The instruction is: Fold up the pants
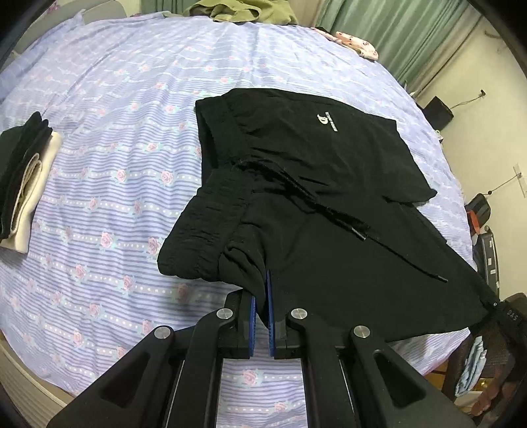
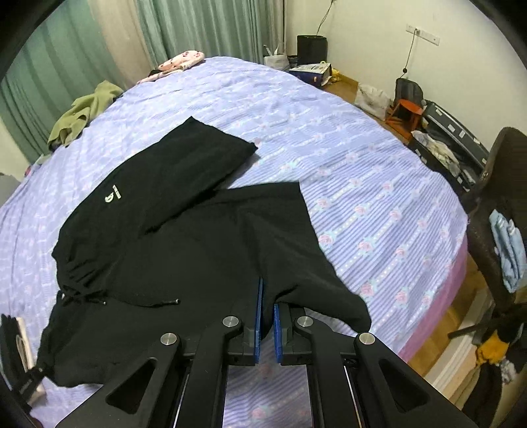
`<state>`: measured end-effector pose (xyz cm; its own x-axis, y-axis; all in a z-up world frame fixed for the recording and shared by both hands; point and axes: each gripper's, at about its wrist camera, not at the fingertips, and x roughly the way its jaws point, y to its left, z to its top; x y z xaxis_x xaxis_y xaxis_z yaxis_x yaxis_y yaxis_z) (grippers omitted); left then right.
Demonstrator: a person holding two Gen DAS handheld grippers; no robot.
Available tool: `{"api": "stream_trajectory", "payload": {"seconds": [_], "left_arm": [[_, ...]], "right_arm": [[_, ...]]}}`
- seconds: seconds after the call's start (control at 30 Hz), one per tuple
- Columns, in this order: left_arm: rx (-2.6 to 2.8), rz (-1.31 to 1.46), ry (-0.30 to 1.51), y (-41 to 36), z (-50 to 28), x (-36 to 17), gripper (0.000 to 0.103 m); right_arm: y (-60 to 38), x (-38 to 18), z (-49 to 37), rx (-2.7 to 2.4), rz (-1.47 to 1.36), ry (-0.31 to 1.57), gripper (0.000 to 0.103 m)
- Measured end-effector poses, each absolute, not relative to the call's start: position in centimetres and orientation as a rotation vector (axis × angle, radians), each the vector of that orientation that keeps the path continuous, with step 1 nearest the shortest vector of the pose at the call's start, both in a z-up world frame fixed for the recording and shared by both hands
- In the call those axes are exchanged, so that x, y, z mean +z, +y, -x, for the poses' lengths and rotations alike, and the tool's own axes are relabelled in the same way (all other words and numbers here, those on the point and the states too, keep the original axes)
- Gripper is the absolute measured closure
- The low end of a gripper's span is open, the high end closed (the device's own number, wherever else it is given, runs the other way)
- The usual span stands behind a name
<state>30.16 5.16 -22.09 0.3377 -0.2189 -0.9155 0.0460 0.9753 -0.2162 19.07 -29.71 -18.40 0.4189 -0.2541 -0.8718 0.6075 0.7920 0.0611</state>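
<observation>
The black pants (image 1: 316, 184) lie on the bed (image 1: 108, 171), in the middle of the left wrist view and in the centre-left of the right wrist view (image 2: 184, 224). They are partly folded: one leg, with a small white logo (image 1: 326, 120), lies flat toward the upper part of the frame, and the other part comes down toward the lower edge. A black drawstring (image 1: 355, 232) with a dark tip rests on top of the cloth.

At the lower centre of the left wrist view, the left tongs (image 1: 260, 296) are closed on a bunch of the pants near the elastic waistband (image 1: 204, 230); the cloth goes down between the two blue pads (image 1: 253, 309). At the lower centre of the right wrist view, the right tongs (image 2: 268, 306) are also closed narrow on an edge of the pants, and the black cloth hangs over both sides of the fingers.

The bed has a lilac striped sheet with pink roses. At the left edge of the left wrist view there is a pile of folded clothes (image 1: 26, 177), black and cream. An olive green garment (image 2: 82, 112) and a pink patterned cloth (image 2: 178, 62) lie at the far side of the bed, in front of green curtains (image 2: 204, 26). At the right of the right wrist view an open suitcase (image 2: 451, 145) lies on the wooden floor.
</observation>
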Motion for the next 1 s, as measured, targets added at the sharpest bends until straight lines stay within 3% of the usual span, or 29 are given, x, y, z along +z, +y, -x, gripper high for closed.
{"api": "stream_trajectory", "payload": {"seconds": [0.6, 1.0], "left_arm": [[-0.080, 0.271, 1.171, 4.7, -33.0, -16.4, 0.096], [0.046, 0.340, 1.147, 3.3, -42.1, -16.2, 0.096]], "right_arm": [[-31.5, -12.2, -24.5, -0.461, -0.282, 0.983, 0.097], [-33.2, -11.6, -37.8, -0.329, -0.211, 0.904, 0.097]]}}
